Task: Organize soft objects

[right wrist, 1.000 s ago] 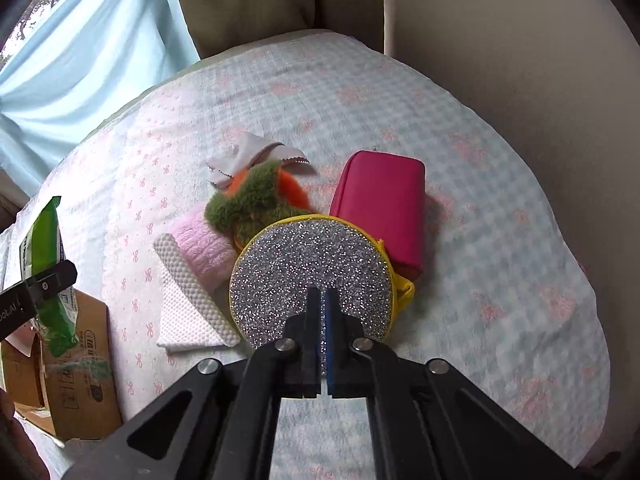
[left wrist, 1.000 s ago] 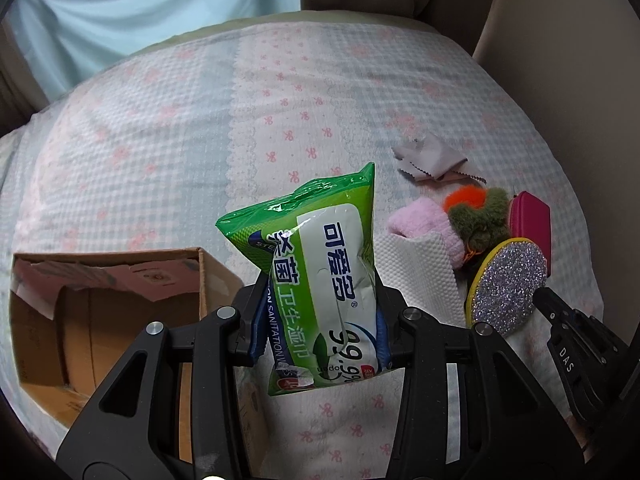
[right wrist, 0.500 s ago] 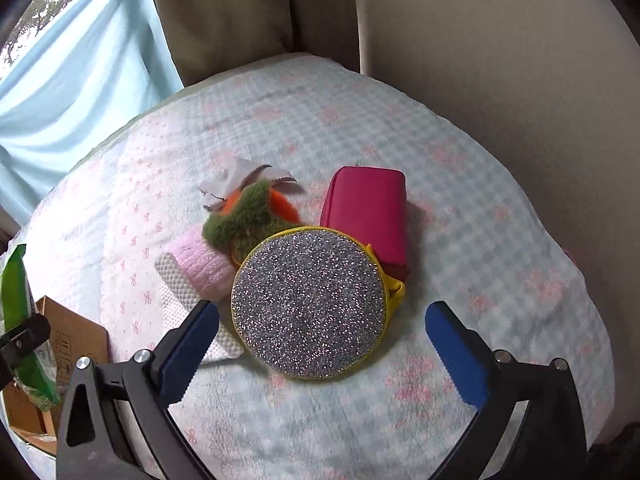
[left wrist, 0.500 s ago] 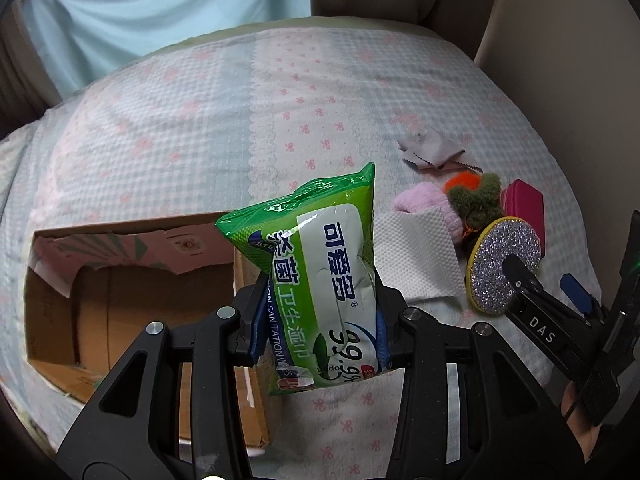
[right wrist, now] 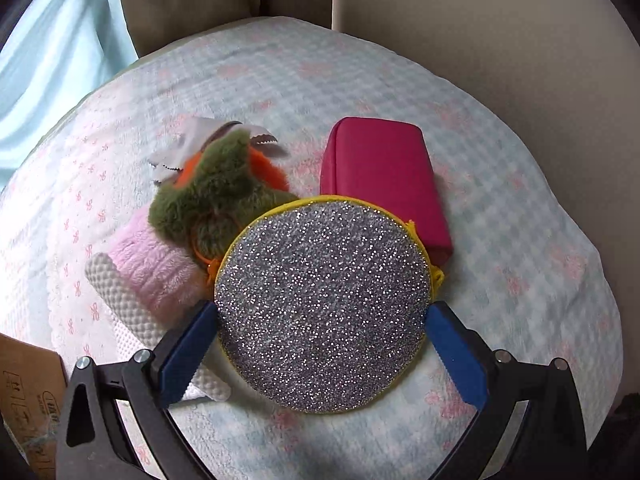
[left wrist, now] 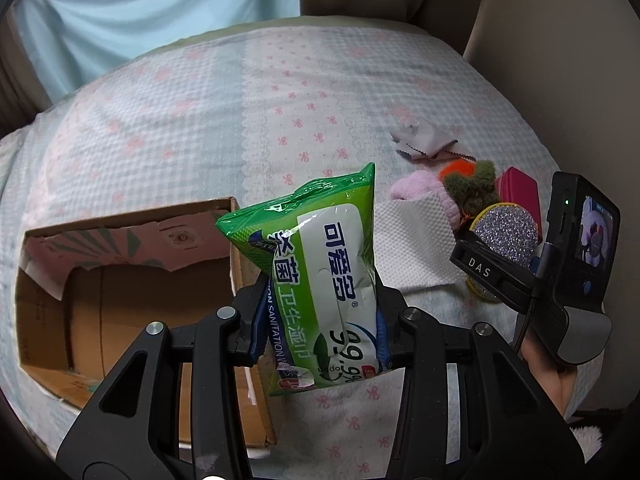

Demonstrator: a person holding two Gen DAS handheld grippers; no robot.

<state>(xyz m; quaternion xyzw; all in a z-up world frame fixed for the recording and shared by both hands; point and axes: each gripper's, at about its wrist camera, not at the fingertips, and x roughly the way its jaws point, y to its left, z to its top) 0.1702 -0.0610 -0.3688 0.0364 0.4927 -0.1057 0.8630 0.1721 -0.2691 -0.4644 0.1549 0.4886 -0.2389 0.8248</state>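
**Soft goods gathered on a checked bedspread**

A green-and-white wipes pack [left wrist: 324, 280] stands upright, pinched at its lower end, beside an open cardboard box [left wrist: 132, 280]. Across the bed, a round glitter pouch [right wrist: 324, 304] with yellow trim lies flat, overlapping a pink zip case [right wrist: 384, 176]. A green-and-orange plush toy [right wrist: 216, 196] rests on a pink fluffy item [right wrist: 152, 268], which sits on a white textured cloth [right wrist: 120, 312]. A small grey cloth [right wrist: 188, 144] lies behind.

A bed [right wrist: 520, 216] in pale checked, pink-bowed bedding meets a beige headboard [right wrist: 500, 40] and light-blue curtain [left wrist: 140, 12].
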